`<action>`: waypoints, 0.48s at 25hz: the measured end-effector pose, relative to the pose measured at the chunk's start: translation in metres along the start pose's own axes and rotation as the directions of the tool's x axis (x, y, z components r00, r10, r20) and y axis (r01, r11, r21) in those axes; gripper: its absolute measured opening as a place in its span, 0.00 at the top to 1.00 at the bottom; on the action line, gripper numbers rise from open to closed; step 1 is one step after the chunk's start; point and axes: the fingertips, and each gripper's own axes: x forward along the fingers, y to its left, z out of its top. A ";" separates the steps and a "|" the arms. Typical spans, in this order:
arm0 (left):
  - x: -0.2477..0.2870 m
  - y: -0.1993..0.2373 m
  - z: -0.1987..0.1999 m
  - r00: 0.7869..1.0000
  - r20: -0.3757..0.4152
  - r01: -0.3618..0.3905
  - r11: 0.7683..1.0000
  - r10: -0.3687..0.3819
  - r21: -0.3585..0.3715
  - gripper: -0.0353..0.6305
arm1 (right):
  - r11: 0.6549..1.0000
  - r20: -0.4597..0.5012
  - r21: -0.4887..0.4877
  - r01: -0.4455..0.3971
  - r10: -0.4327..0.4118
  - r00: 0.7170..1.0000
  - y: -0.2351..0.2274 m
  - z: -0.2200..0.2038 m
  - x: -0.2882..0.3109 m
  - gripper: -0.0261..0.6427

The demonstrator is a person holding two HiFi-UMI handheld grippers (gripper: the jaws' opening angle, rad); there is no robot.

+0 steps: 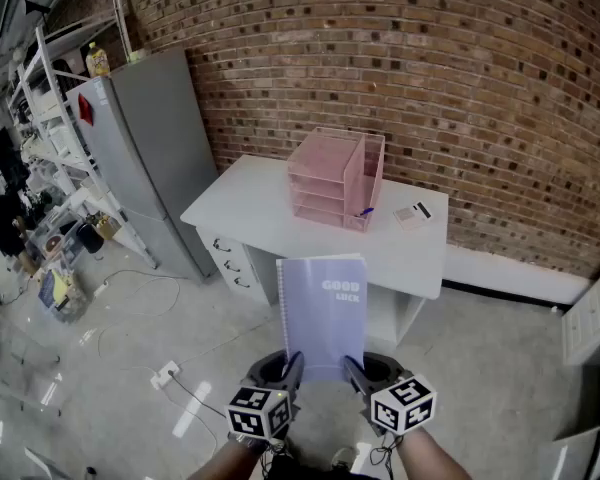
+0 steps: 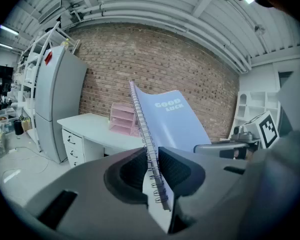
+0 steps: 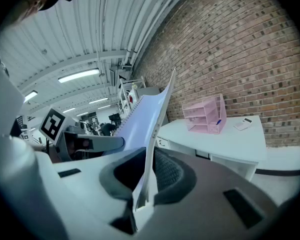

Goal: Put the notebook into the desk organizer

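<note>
We hold the notebook (image 1: 322, 313) in the air, well short of the desk (image 1: 250, 218), with its cover facing up. Our left gripper (image 1: 293, 366) is clamped on the spiral-bound side near the bottom corner. Our right gripper (image 1: 354, 370) is clamped on the loose-page side opposite. Held this way, the floppy pages keep flat and together for sliding in. The pink desk organizer (image 1: 335, 173) stands toward the desk's back edge. Its trays seem to open toward the desk's front left corner, though the mesh makes that hard to read. We judge that the whole approach is yet to be made.
</note>
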 end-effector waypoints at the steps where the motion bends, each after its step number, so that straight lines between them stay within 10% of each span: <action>1: 0.001 0.001 0.000 1.000 0.000 -0.001 1.000 0.001 0.000 0.84 | 1.000 0.000 -0.001 0.000 0.000 1.000 -0.001 0.000 0.001 0.89; 12: 0.003 0.021 0.003 1.000 0.001 -0.005 1.000 0.005 -0.007 0.84 | 1.000 -0.006 -0.013 -0.002 0.002 1.000 0.004 0.001 0.020 0.88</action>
